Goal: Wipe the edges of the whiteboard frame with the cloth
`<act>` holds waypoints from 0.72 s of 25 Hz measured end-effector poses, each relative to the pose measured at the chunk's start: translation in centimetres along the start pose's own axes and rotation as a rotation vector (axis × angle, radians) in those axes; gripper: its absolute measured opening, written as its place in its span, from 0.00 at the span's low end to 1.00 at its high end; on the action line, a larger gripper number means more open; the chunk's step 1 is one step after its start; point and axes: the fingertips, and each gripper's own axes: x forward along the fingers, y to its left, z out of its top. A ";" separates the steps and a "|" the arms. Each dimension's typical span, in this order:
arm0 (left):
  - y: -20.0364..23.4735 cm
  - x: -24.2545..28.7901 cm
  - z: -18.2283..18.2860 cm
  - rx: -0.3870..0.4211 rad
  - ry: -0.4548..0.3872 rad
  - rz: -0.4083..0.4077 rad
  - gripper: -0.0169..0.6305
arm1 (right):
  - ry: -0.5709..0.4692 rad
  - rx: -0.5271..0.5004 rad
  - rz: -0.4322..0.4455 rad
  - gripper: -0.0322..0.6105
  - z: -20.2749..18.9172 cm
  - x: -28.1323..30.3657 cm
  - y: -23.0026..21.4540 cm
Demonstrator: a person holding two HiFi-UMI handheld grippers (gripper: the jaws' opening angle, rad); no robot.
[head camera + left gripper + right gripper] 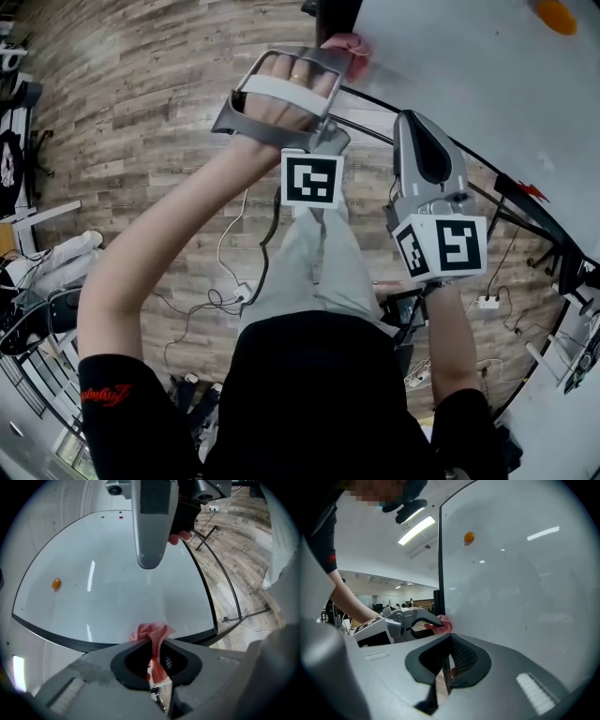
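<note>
**Wiping in hand at the frame; extent covered not determinable.**
The left gripper [152, 656] is clenched on the cloth [151, 632], which lies against the frame [206, 592] near a corner. The right gripper [449, 660] has its jaws drawn together, with nothing identifiable between them, just beside the frame. No mark separates wiped edge from unwiped, so I judge most of the frame remains. Only the left gripper view shows the pinch and the corner. Only the right gripper view shows the cloth touching the frame side-on.

Orange magnet [56, 583]; white cables [222, 246] on wood-plank floor [141, 122]; ceiling light [417, 530].
</note>
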 end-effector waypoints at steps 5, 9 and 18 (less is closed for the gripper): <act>-1.0 0.2 0.0 -0.005 -0.006 -0.003 0.09 | 0.011 0.009 -0.001 0.05 -0.9 0.3 0.0; -1.7 0.3 0.1 -0.006 -0.009 -0.015 0.09 | 0.019 0.011 0.002 0.05 -1.3 0.4 0.0; -3.8 0.7 0.0 -0.004 -0.006 -0.042 0.09 | 0.046 0.017 0.013 0.05 -3.0 1.0 0.0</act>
